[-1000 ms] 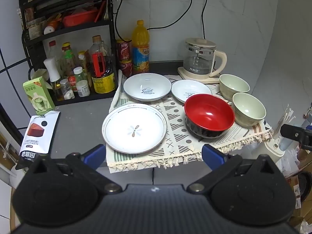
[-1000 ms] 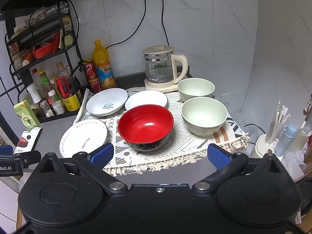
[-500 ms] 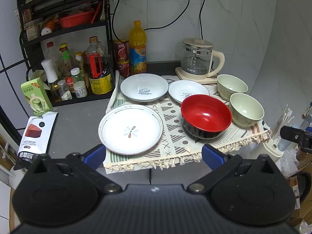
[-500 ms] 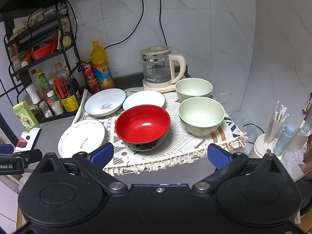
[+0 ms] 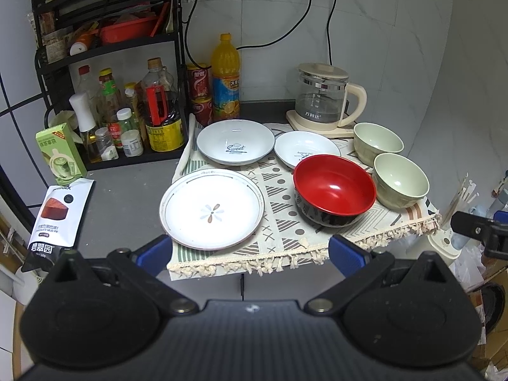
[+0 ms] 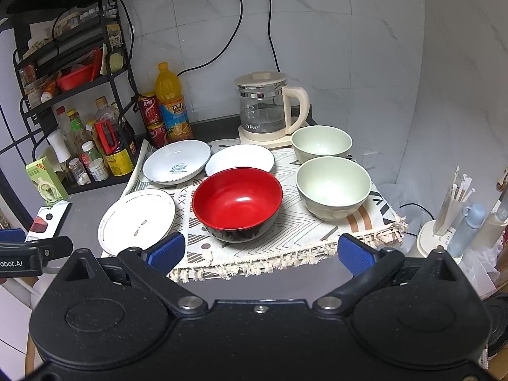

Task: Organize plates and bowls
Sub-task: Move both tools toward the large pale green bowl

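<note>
A: Status of the left hand-held gripper [image 5: 243,254]?

B: Blue pads spread wide, nothing between them, hanging short of the near fringe of the patterned cloth [image 5: 285,247]. Same for the right hand-held gripper [image 6: 260,252]: spread and empty, in front of the red bowl [image 6: 237,201].

A: Layout of the dishes?

B: All on the cloth, on the dark bench [image 5: 123,197]. Flower-print plate [image 5: 212,209] near left, overhanging the cloth's left edge. Behind it, the "Sweet" dish [image 5: 235,145]; to its right, a smaller white dish [image 5: 306,152], partly hidden behind the red bowl. Two pale green bowls [image 6: 333,187] at right, one behind the other, nearly touching. Nothing stacked yet.

A: Best way to start?

B: Probably green bowls with the right, plates with the left. For the near green bowl: pinch the rim, one pad inside, one outside, lift straight up, lower squarely into its twin. For the flower-print plate: take the overhanging edge, keep it level.

A: Hazards?

B: Glass kettle [image 6: 265,111] just behind the far green bowl; bottles [image 5: 158,108] and cans close to the "Sweet" dish. Glazed rims likely slippery. Also a risk of dragging the cloth.
</note>
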Demonstrator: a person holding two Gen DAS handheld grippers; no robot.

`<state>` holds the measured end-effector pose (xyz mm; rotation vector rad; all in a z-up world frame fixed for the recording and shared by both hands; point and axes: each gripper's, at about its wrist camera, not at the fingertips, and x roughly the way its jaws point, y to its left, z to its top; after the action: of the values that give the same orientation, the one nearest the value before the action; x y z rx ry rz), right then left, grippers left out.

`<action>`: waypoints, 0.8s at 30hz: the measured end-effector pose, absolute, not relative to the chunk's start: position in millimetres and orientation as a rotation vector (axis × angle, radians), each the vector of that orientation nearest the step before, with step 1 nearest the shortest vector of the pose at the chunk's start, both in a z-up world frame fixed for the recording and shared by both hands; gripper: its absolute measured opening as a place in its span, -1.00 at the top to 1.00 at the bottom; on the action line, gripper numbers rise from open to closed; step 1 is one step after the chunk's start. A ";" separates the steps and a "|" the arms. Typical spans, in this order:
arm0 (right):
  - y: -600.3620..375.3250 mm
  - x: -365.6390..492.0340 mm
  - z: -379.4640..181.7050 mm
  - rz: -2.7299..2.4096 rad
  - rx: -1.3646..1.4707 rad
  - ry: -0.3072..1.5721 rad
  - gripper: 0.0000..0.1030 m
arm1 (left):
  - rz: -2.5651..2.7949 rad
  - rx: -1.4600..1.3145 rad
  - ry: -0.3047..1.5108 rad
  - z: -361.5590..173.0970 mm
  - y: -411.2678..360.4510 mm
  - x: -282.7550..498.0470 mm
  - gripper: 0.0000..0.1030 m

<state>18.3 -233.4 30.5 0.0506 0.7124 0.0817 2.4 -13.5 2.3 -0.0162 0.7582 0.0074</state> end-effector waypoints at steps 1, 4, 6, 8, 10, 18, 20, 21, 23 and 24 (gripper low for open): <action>-233.4 18.8 30.0 0.083 0.049 0.714 -1.00 | 0.009 -0.017 0.758 2.3 -13.7 2.1 -1.00; -233.2 19.2 28.3 0.088 0.042 0.716 -1.00 | 0.014 -0.022 0.761 1.0 -13.8 0.8 -1.00; -233.2 18.8 26.6 0.093 0.040 0.718 -1.00 | 0.016 -0.023 0.763 0.2 -13.6 0.4 -1.00; -232.9 19.3 25.1 0.097 0.035 0.720 -1.00 | 0.019 -0.028 0.765 -1.2 -12.8 0.1 -1.00; -232.8 20.5 24.1 0.101 0.031 0.727 -1.00 | 0.027 -0.036 0.770 -1.6 -11.8 1.8 -1.00; -240.1 20.9 24.1 0.091 0.037 0.728 -1.00 | 0.037 -0.042 0.772 0.0 -13.1 2.7 -1.00; -242.4 19.5 24.3 0.094 0.038 0.725 -1.00 | 0.038 -0.042 0.766 1.9 -15.2 2.2 -1.00; -243.2 19.0 24.2 0.095 0.038 0.725 -1.00 | 0.039 -0.042 0.766 2.4 -16.4 1.9 -1.00; -243.7 18.4 24.7 0.101 0.036 0.724 -1.00 | 0.036 -0.042 0.764 2.3 -18.3 1.2 -1.00; -243.5 18.6 24.9 0.103 0.034 0.723 -1.00 | 0.035 -0.041 0.763 2.6 -19.4 1.0 -1.00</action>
<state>18.6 -243.5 24.9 0.0342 0.7234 0.1033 1.0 -19.4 2.6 -0.0405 0.7630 0.0354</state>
